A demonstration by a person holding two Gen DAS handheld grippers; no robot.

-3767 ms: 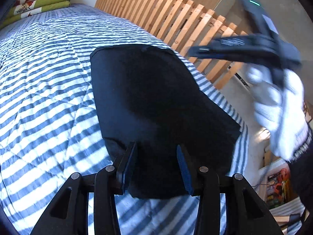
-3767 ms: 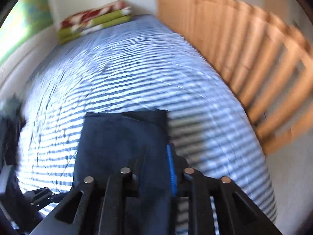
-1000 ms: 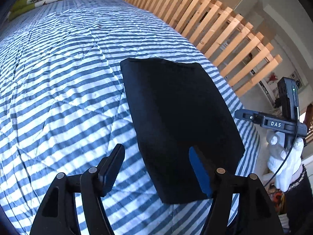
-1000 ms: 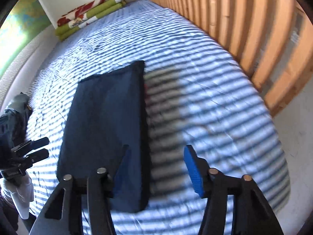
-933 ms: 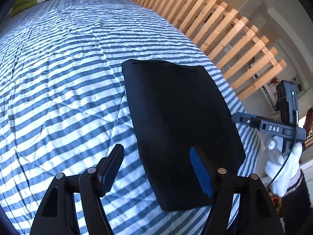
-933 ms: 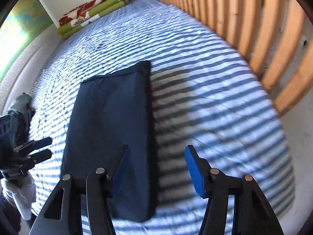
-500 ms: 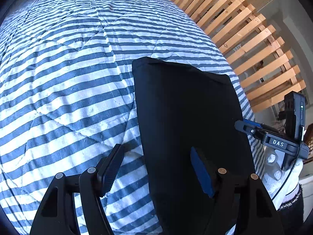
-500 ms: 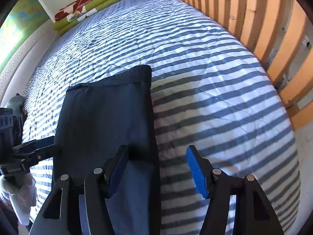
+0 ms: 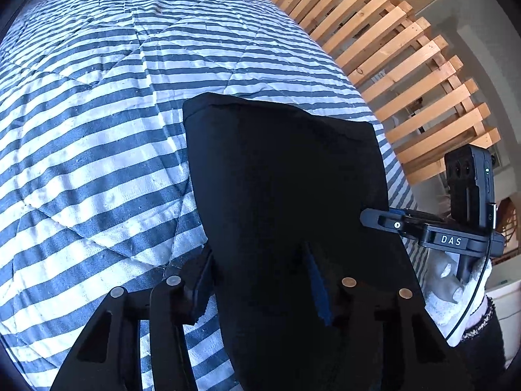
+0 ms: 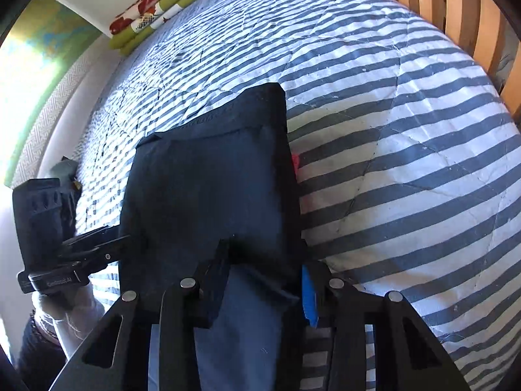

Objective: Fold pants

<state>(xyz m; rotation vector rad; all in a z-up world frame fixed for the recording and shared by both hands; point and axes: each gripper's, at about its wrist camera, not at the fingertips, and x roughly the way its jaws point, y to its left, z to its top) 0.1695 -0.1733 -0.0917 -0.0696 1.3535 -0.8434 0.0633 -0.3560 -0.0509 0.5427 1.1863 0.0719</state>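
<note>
**Both grippers closing on the near end of the folded pants**

The one clear piece of writing is "DAS" in white capitals on the body of the right gripper [image 9: 377,216], seen from the left wrist camera; a small green light shows on the black device mounted above it. From the right wrist camera, the left gripper [image 10: 125,239] carries a pale label on its body, too blurred to make out.

The pants [image 9: 280,176] lie on the bed [image 9: 97,130] as a dark folded rectangle running away from the cameras, far edge squared off with a seam across it. The striped blue-and-white quilt is bare to the left of the pants and beyond them, giving wide open room there. On the other side a narrower strip of quilt separates the pants from the wooden slatted rail [image 9: 407,58] along the bed's edge. Folded green, red and white bedding [image 10: 159,3] sits at the far end against the wall.

The left gripper's jaws have just been closing; they stand part open, straddling the pants' near left edge, one finger out over the quilt and the other on the cloth. Whether the pads press the fabric cannot be told. The right gripper's jaws have also just been closing and now stand narrow, with the pants' near right corner bunched up between them. A white-gloved hand [image 9: 456,293] holds the right gripper at the pants' right edge.
</note>
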